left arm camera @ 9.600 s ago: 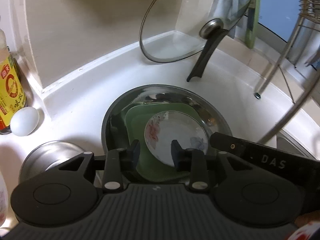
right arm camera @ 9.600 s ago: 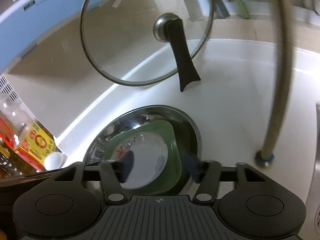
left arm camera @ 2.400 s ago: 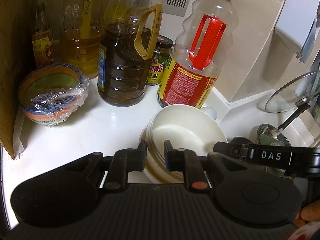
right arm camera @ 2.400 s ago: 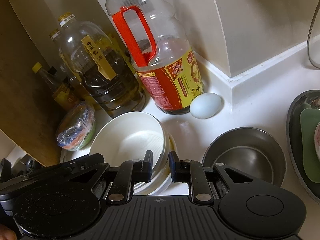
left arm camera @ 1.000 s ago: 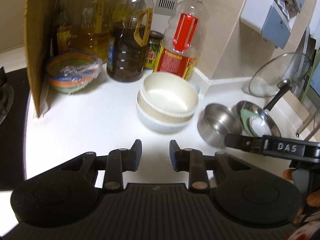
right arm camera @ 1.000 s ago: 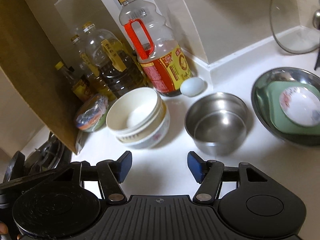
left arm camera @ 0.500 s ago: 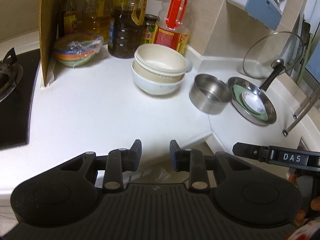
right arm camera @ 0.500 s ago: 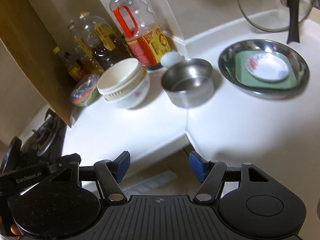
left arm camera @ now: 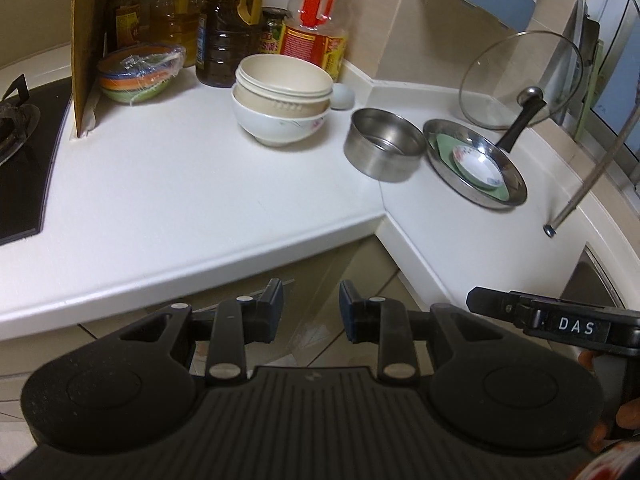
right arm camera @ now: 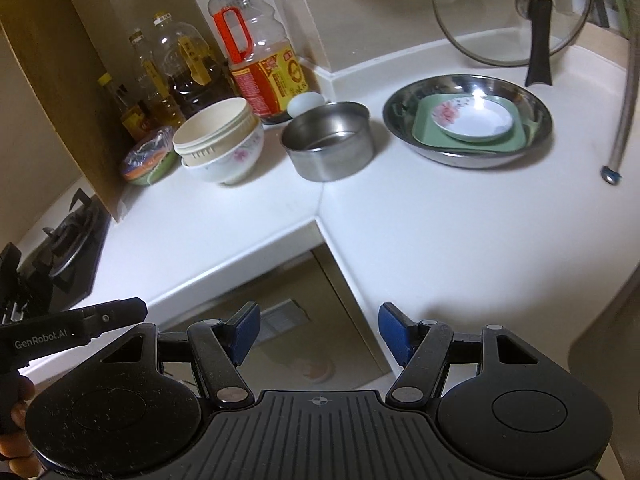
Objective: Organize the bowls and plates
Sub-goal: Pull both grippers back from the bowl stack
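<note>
Both grippers hung off the front edge of the white bench (left arm camera: pixel 180 184), over the floor in the notch where its two runs meet, and neither held anything. The left gripper (left arm camera: pixel 311 312), low in the middle of its frame, had its jaws set narrow with only floor between them. The right gripper (right arm camera: pixel 318 332), at the bottom centre of its own frame, stood wide, its blue pads well apart and empty.

The task's things sat along the back of the bench. In the left wrist view, a stack of cream bowls (left arm camera: pixel 283 80) nested inside a white flowered bowl (left arm camera: pixel 280 124) stood in the upper middle of the frame, just in front of the oil bottles (left arm camera: pixel 224 20). A pale egg (left arm camera: pixel 343 97) lay just beside the stack. To the right of it stood a steel pot (left arm camera: pixel 384 148), and right of that a shallow steel basin (left arm camera: pixel 476 160) holding a green square plate (left arm camera: pixel 442 145) with a small flowered dish (left arm camera: pixel 478 166) on top. A glass lid (left arm camera: pixel 520 80) leaned against the wall behind the basin. At the upper left, a plastic-wrapped bowl stack (left arm camera: pixel 138 72) rested next to a cardboard sheet (left arm camera: pixel 86 40), with the stove (left arm camera: pixel 24 152) at the far left edge.
</note>
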